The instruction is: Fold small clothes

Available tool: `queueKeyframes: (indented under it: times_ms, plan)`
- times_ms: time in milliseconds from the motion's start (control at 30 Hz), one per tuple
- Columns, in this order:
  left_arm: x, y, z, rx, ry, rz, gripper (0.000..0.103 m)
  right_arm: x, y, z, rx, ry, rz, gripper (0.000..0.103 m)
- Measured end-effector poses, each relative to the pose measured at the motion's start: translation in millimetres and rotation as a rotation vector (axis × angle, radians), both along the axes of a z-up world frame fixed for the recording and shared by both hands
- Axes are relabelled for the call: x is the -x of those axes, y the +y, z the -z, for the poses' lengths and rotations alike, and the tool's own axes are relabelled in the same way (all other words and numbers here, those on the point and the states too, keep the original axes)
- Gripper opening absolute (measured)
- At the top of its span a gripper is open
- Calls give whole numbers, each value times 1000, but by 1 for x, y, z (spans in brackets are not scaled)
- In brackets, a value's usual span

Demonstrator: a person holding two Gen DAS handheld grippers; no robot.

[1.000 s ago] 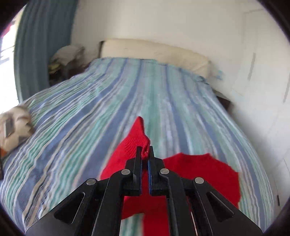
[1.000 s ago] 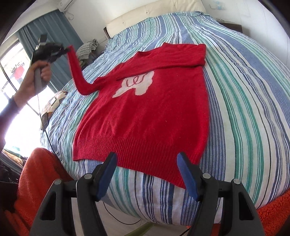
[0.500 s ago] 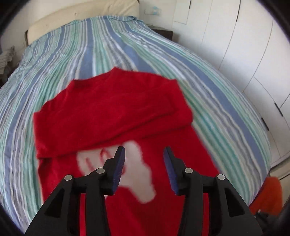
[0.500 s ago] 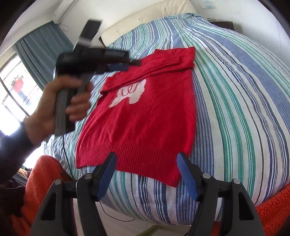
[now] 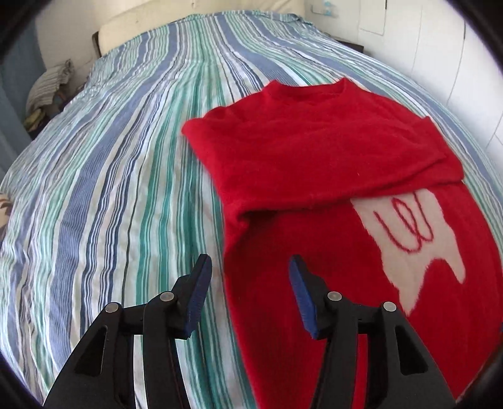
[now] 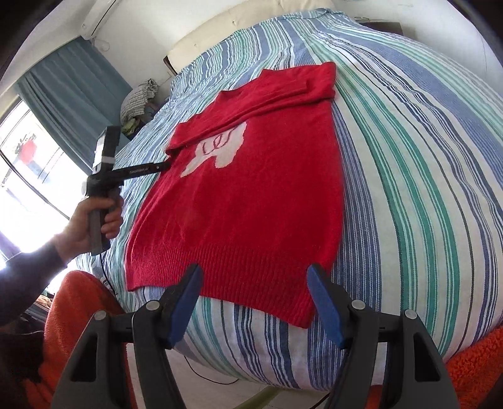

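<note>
The red sweater (image 6: 251,188) is lying flat on the striped bed (image 6: 408,157), filling mid-frame, both sleeves (image 5: 314,151) already crossing its chest. The left gripper (image 5: 248,292), jaws just opening and holding nothing, is hovering at the sweater's left edge. The right gripper (image 6: 254,302) is waiting spread and empty over the hem. The body folds are looking undone.

bed: striped bedspread (image 6: 408,157) in blue, green and white | headboard (image 5: 151,28): cream, padded, against a white wall | window (image 6: 28,176): bright daylight, teal curtain (image 6: 72,103) beside it | wardrobe doors (image 5: 440,63): white | pile of cloth (image 6: 138,97) beside the bed | orange fleece (image 6: 78,314) at the bed's near edge
</note>
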State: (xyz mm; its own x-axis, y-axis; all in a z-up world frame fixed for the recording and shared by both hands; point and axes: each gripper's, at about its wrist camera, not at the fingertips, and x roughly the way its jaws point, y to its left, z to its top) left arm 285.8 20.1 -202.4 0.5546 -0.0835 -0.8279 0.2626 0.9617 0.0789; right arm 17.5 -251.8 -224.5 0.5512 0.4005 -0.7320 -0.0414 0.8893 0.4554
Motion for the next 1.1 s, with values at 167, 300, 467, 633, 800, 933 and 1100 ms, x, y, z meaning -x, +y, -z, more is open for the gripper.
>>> queueKeyframes:
  times_ms: [167, 300, 467, 633, 800, 933, 1100]
  plan:
    - [-30, 48, 19, 79, -32, -244, 3, 2, 0, 1, 18, 6, 7, 68]
    - [-16, 51, 28, 100, -43, -247, 3, 3, -1, 2, 19, 7, 3, 68]
    - [-13, 58, 28, 143, -25, -257, 8, 1, -1, 3, 16, 6, -10, 68]
    - [1, 58, 20, 141, 5, -232, 21, 2, -5, -2, 9, -15, 13, 68]
    - [49, 74, -6, 157, -26, -286, 78, 1, -10, -3, 6, -17, 48, 68]
    - [94, 89, -19, 204, -24, -318, 86, 2, -15, -5, 6, -29, 81, 69]
    - [140, 100, -8, 232, -28, -371, 91, 3, -19, -5, 10, -23, 110, 70]
